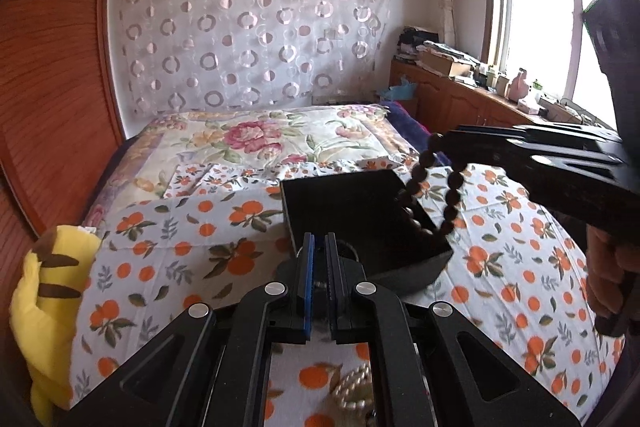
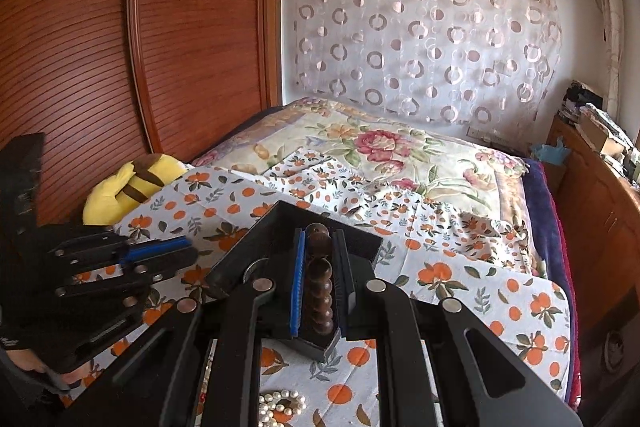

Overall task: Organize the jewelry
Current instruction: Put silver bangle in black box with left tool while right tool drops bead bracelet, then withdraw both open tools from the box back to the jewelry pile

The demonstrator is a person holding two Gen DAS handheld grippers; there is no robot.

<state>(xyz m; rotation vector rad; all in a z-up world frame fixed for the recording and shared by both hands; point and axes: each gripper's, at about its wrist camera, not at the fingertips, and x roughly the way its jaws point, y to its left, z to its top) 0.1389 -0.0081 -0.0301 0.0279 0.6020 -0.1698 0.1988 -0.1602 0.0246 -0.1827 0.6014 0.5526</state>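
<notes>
A black open box (image 1: 412,263) (image 2: 248,243) sits on the orange-print sheet. My right gripper (image 2: 320,239) (image 1: 440,139) is shut on a dark brown wooden bead bracelet (image 2: 320,279). Seen from the left wrist, the bracelet (image 1: 452,195) hangs in a loop from the fingertips, its lower end inside the box. My left gripper (image 1: 320,251) (image 2: 192,247) is shut beside the box's near left corner. Nothing shows between its pads. A white pearl string (image 1: 356,387) (image 2: 280,403) lies on the sheet in front of the box, partly hidden by the gripper frames.
A yellow plush toy (image 1: 48,299) (image 2: 132,183) lies at the bed's left edge by the wooden wardrobe (image 2: 80,47). A floral quilt (image 1: 256,135) covers the far bed. A cluttered wooden cabinet (image 1: 460,95) runs along the right under the window.
</notes>
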